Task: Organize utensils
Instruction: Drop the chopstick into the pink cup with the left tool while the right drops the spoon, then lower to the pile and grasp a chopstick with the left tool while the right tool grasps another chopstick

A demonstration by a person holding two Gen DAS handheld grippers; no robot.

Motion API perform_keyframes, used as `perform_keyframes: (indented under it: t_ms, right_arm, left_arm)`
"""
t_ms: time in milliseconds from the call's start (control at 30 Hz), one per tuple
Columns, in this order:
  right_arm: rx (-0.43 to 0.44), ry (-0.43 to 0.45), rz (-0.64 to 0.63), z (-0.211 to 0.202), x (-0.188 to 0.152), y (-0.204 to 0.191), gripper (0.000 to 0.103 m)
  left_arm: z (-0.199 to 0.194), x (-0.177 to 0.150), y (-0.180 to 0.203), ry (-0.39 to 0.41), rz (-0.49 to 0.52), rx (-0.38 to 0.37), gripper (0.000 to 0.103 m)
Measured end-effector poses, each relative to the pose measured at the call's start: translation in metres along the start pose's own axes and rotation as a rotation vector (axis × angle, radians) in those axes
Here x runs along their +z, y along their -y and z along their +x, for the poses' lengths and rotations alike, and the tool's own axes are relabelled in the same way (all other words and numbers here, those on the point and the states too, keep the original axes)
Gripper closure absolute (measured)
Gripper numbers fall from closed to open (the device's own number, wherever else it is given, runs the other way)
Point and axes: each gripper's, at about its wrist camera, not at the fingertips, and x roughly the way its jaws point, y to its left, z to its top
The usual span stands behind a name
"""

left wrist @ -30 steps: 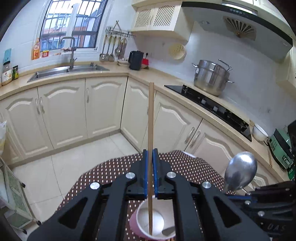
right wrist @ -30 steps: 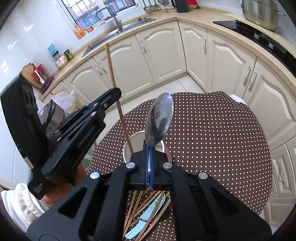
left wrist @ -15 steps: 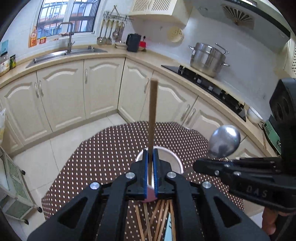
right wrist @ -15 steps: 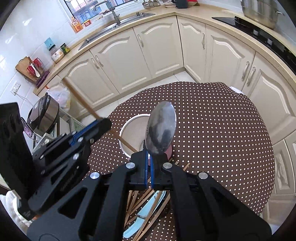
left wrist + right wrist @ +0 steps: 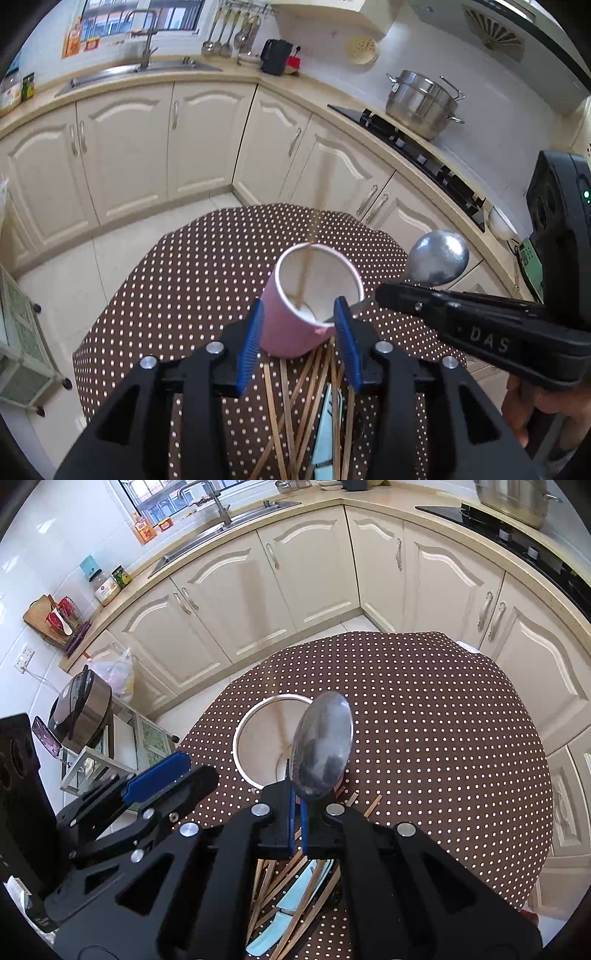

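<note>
A pink paper cup (image 5: 295, 332) with a white inside stands on the brown dotted tablecloth (image 5: 177, 280). A wooden chopstick (image 5: 306, 275), blurred, leans inside the cup, free of any grip. My left gripper (image 5: 298, 314) is just short of the cup, its jaws opening with nothing between the blue pads. In the right wrist view, the left gripper (image 5: 173, 777) is left of the cup (image 5: 258, 746). My right gripper (image 5: 295, 797) is shut on the handle of a metal spoon (image 5: 321, 746), bowl up, beside the cup's rim. The spoon (image 5: 437, 258) also shows right of the cup.
Several loose chopsticks (image 5: 291, 402) and a pale blue utensil (image 5: 291, 901) lie on the cloth under the grippers. Cream cabinets (image 5: 125, 155) curve around the table. A rice cooker (image 5: 79, 709) sits on a trolley at left. A steel pot (image 5: 421, 99) stands on the hob.
The left gripper came down toward the cup, opened and let go of the chopstick, which now stands in the cup. The right gripper kept hold of the spoon and barely moved.
</note>
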Motion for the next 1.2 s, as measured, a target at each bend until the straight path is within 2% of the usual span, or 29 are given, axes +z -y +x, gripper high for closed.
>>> perform_keyframes:
  t_ms: [333, 367, 433, 467, 500, 700, 900, 1200]
  right_arm:
    - [-0.032, -0.003, 0.008, -0.003, -0.004, -0.003, 0.098]
    - [-0.035, 0.001, 0.007, -0.005, -0.004, -0.003, 0.095]
    - [-0.035, 0.019, 0.006, -0.009, -0.005, -0.003, 0.074]
    - [-0.040, 0.034, 0.005, -0.012, -0.005, -0.003, 0.056]
    - [-0.042, 0.052, 0.002, -0.016, -0.005, -0.003, 0.054]
    - [-0.066, 0.057, 0.015, -0.024, -0.014, 0.004, 0.054]
    - [-0.129, -0.034, 0.071, -0.008, -0.051, 0.028, 0.053]
    - [-0.138, -0.140, 0.170, 0.010, -0.090, 0.052, 0.053]
  left_arm:
    - [0.004, -0.018, -0.029, -0.128, -0.077, 0.021, 0.057]
    - [0.005, -0.020, -0.031, -0.142, -0.082, 0.022, 0.057]
    - [0.007, -0.025, -0.037, -0.168, -0.092, 0.024, 0.057]
    - [0.008, -0.028, -0.039, -0.183, -0.094, 0.026, 0.057]
    - [0.009, -0.030, -0.040, -0.192, -0.097, 0.027, 0.057]
    - [0.025, -0.047, -0.043, -0.294, -0.098, 0.025, 0.057]
    - [0.050, -0.064, -0.034, -0.425, -0.066, 0.024, 0.057]
    - [0.079, -0.078, -0.023, -0.524, 0.007, 0.069, 0.057]
